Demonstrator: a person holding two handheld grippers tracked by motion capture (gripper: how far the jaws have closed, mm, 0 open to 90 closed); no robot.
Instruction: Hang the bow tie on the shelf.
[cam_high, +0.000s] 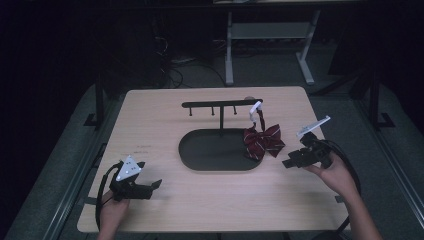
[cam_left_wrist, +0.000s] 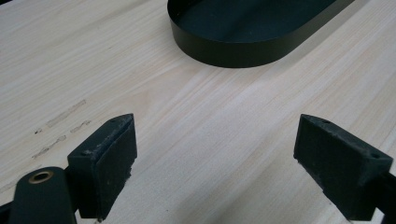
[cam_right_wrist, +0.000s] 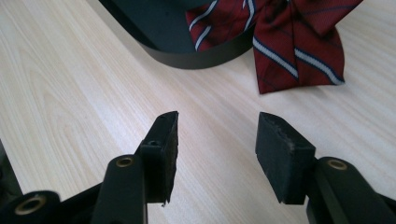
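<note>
Bow tie (cam_high: 263, 141) hangs by its strap from rack (cam_high: 221, 104), draped over tray (cam_high: 200, 150) rim. Right tool (cam_high: 298, 159) near it, jaws wide, empty; left tool (cam_high: 145, 187) wide, resting on surface (cam_high: 165, 205). Judged approach step; next needs closing on bow

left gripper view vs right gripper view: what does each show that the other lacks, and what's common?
Left gripper view alone: the left claw, jaws wide apart with nothing between them, and faint scuff marks on the table top.

Right gripper view alone: the right claw, open with nothing between its jaws, and ahead of it the red striped bow tie, draped over the tray's rim onto the table.

Both: the light wooden table and the rounded end of the black oval tray.
</note>
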